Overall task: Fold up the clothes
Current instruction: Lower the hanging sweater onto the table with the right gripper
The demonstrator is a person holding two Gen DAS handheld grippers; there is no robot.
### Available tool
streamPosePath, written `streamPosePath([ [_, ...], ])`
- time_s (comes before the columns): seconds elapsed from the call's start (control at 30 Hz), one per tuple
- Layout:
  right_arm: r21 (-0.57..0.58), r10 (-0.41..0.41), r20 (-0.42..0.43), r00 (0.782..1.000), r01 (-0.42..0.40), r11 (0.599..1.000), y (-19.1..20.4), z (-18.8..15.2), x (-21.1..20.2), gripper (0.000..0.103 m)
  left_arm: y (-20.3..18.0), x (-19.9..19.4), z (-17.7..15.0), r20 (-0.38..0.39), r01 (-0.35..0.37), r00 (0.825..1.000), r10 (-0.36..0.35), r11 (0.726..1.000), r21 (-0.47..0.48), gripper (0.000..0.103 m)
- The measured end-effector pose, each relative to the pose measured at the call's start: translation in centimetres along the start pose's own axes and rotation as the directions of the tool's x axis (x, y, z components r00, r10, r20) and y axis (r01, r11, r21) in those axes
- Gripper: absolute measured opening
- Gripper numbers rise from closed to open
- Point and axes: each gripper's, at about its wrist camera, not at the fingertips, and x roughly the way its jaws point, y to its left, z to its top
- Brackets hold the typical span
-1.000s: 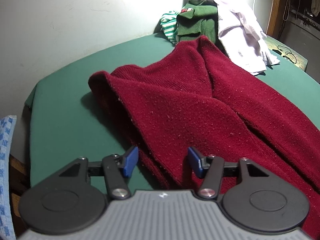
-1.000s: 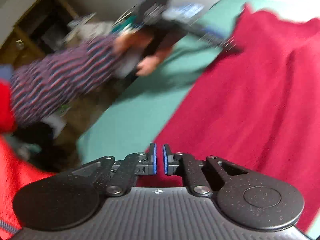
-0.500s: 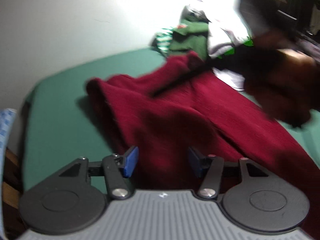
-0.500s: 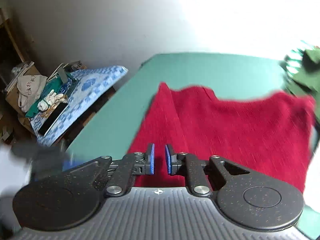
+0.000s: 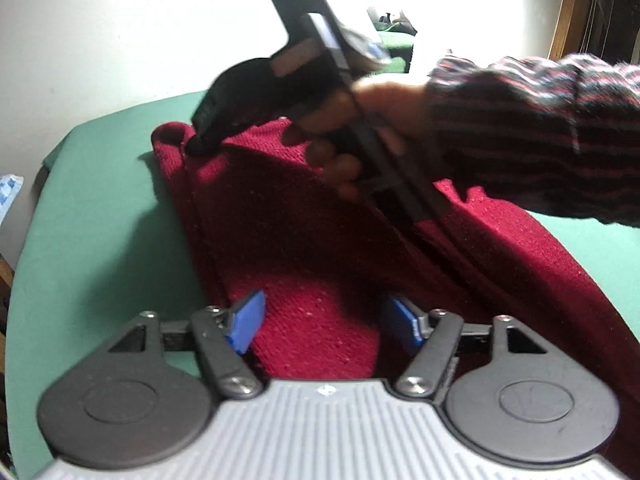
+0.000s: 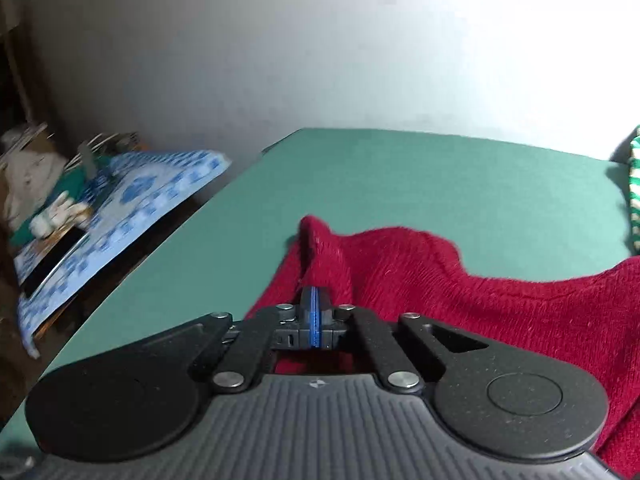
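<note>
Nearest the left wrist camera, the left gripper [image 5: 324,316] stood with its blue pads spread wide, having just opened further; the near hem of the red sweater [image 5: 304,248] lay between and under the pads, with neither seen to press it. The sweater lay partly doubled on the green table cover [image 5: 96,216], its left edge raised into a ridge. Farther along that ridge, the right gripper [image 6: 315,312] had just closed, its pads pressed together at the far corner of the knit; whether cloth was pinched between them could not be told. A hand [image 5: 360,128] in a striped sleeve [image 5: 532,128] carried that tool. The step in hand appeared to be taking hold of the left edge before a lengthwise fold. The next move probably called for the left pads to close on the hem, then for both ends to travel together across the body. No containers were in view; a green-and-white striped garment [image 6: 634,184] lay loose at the far right.
</note>
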Motion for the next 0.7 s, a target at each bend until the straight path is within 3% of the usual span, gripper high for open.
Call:
streamPosePath([
  [0.13, 0.039, 0.005, 0.025, 1.0, -0.006, 0.999, -0.8, 0.7, 1.2, 0.0, -1.6, 0.1, -0.3, 0.007, -0.034, 0.999, 0.033, 0.998, 0.052, 0.083],
  [0.27, 0.063, 0.003, 0.053, 0.999, -0.006, 0.998, -1.2, 0.9, 1.8, 0.0, -1.2, 0.3, 0.0, 0.008, -0.026, 1.0, 0.026, 0.999, 0.026, 0.083],
  [0.33, 0.044, -0.015, 0.051, 0.999, 0.013, 0.999, -0.8, 1.1, 1.3, 0.0, -1.4, 0.3, 0.1, 0.007, -0.032, 0.999, 0.032, 0.999, 0.025, 0.083],
  [0.47, 0.045, 0.046, 0.066, 0.997, -0.049, 0.998, -0.5, 0.8, -2.1, 0.007, -2.2, -0.2, 0.0, 0.005, -0.049, 0.999, 0.049, 0.998, 0.045, 0.083],
  [0.6, 0.07, 0.072, 0.003, 0.997, -0.072, 0.995, -1.0, -0.7, -3.6, 0.006, -2.2, -0.4, 0.2, 0.002, -0.051, 0.999, 0.051, 0.998, 0.046, 0.083],
  [0.63, 0.07, 0.059, -0.004, 0.998, -0.058, 0.996, -1.2, -1.1, -3.4, 0.001, -2.3, -0.5, 0.3, -0.002, -0.052, 0.999, 0.053, 0.997, 0.05, 0.083],
  [0.7, 0.098, 0.027, 0.007, 1.0, -0.028, 0.995, -1.7, -1.4, -3.1, 0.0, -2.6, -0.7, 0.6, -0.011, -0.056, 0.998, 0.057, 0.997, 0.062, 0.081],
])
